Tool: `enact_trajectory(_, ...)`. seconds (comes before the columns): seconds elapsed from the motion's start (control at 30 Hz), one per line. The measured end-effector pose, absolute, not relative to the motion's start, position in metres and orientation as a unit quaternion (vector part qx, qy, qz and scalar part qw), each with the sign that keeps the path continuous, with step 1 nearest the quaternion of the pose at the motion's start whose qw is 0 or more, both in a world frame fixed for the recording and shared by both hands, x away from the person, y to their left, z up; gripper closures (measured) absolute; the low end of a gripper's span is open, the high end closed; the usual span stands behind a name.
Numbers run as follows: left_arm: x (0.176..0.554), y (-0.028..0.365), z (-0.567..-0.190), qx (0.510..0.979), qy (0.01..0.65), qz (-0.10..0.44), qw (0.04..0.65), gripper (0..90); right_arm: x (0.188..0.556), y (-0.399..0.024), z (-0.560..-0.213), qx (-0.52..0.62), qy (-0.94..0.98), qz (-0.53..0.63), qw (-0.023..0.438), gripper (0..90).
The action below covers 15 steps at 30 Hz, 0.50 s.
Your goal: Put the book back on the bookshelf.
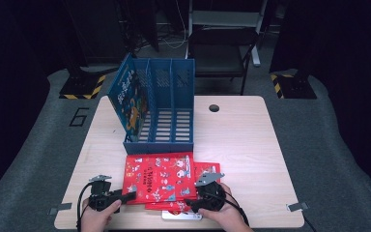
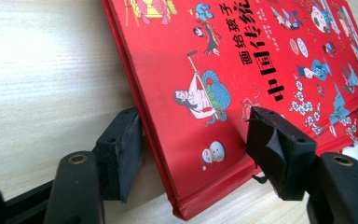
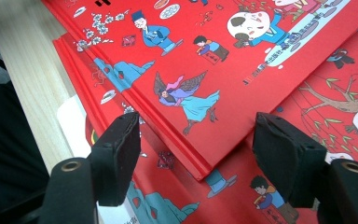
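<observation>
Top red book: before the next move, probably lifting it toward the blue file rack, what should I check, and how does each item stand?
1. Left gripper straddles the top red book at its corner: ok.
2. Left fingers pressing the book: cannot tell.
3. Right gripper fingers wide apart above the opposite corner, not gripping: not ok.
4. Second red book underneath could shift with it: cannot tell.
5. Blue file rack has free slots beside the blue book: ok.
</observation>
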<state>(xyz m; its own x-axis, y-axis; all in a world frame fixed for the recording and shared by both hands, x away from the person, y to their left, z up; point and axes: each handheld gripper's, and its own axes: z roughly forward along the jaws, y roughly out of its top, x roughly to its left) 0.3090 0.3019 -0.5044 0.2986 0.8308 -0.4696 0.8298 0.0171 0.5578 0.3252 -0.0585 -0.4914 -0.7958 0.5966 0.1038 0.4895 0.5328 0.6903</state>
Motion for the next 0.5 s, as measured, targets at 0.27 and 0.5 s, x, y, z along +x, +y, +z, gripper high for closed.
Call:
enact_trajectory(0.27, 0.3074, 0.3037, -0.5085, 0.694, 0.594, 0.004, 0.406, 38.3, 0.3256, -0.0586, -0.4915, 0.314, 0.876, 0.359, 0.067, 28.9)
enact_trajectory(0.5, 0.3095, 0.3063, -0.5133, 0.688, 0.6, -0.012, 0.408, 38.7, 0.3258, -0.0594, -0.4888, 0.306, 0.881, 0.355, 0.071, 30.1)
